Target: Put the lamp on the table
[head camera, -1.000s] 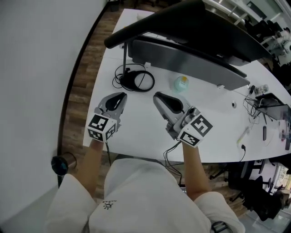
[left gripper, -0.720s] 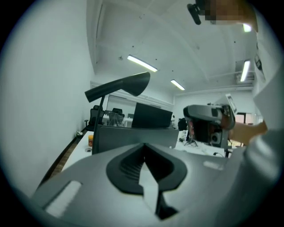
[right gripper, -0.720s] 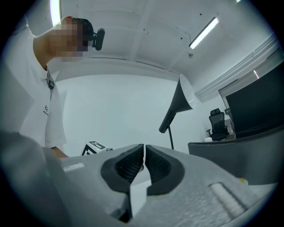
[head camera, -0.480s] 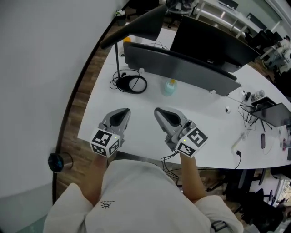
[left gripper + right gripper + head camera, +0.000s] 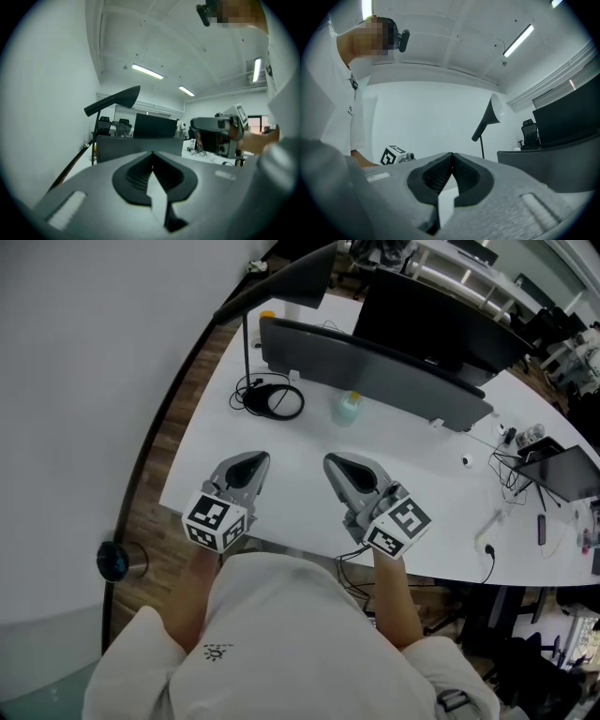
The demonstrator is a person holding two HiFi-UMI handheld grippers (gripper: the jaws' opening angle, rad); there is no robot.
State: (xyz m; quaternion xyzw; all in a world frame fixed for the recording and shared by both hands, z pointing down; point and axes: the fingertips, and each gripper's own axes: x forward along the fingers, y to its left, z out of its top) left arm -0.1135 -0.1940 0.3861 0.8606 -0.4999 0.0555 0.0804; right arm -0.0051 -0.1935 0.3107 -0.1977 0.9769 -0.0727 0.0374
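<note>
The black desk lamp (image 5: 247, 338) stands upright at the table's back left, its long shade (image 5: 281, 282) reaching right over a dark screen. Its base sits by a coil of black cable (image 5: 275, 401). The lamp also shows in the left gripper view (image 5: 114, 100) and the right gripper view (image 5: 490, 116), well ahead of the jaws. My left gripper (image 5: 249, 466) and right gripper (image 5: 348, 468) hover side by side near the white table's (image 5: 295, 517) front edge, apart from the lamp. Both are shut with nothing between the fingers (image 5: 152, 153) (image 5: 452, 154).
A long dark partition (image 5: 375, 357) with a black monitor (image 5: 441, 315) behind it crosses the table's back. A small teal bottle (image 5: 349, 409) stands before it. A laptop (image 5: 561, 470), cables and small items lie at the right end. A round can (image 5: 117, 562) sits on the floor, left.
Both grippers have drawn back from the lamp's base toward the table's front edge, and their jaws have come together. The lamp stays standing on the table.
</note>
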